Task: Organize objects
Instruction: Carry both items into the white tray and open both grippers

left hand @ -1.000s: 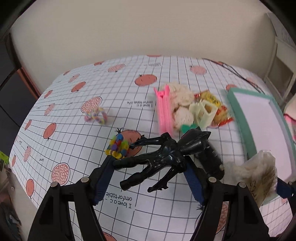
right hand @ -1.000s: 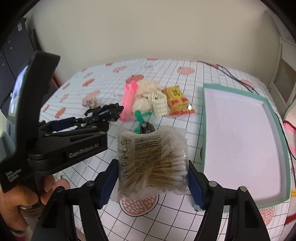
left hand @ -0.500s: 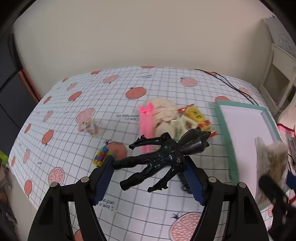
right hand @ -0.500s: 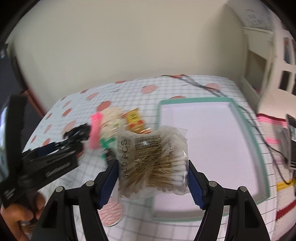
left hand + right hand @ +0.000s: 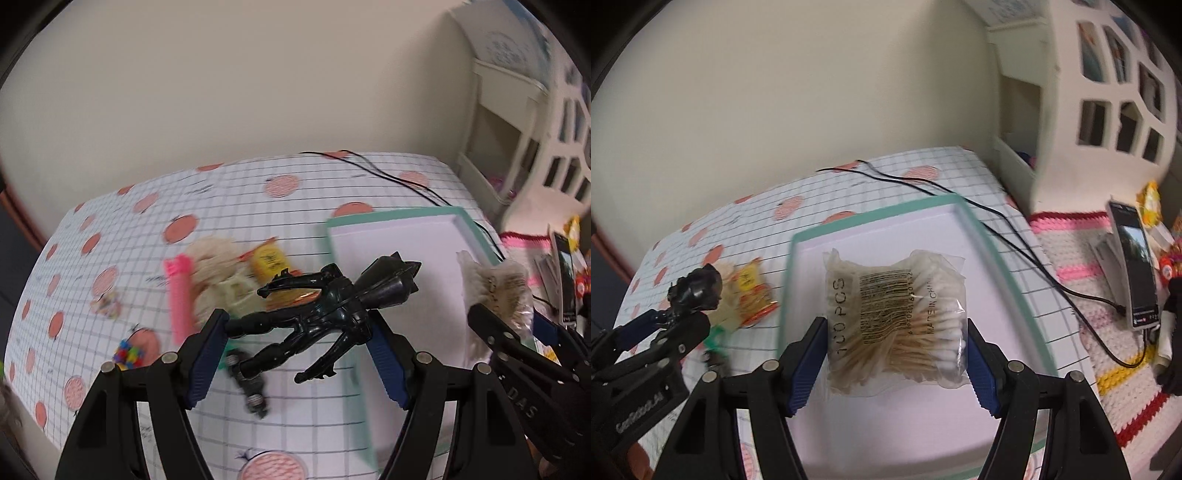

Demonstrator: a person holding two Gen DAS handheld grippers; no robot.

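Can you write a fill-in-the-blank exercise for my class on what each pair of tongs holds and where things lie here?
1. The left tongs grip a black toy ____.
2. The right tongs hold a bag of cotton ____.
3. That bag hangs over the white tray with a ____ rim.
4. A black ____ runs across the table past the tray's far corner.

Missing words: figure; swabs; green; cable

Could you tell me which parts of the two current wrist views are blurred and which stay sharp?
Left wrist view: the black toy figure in the left gripper is sharp, while the pink comb and tablecloth smear. Right wrist view: the cotton swab bag in the right gripper reads crisply; the tray rim and shelf unit are streaked. Both views bow at the edges.
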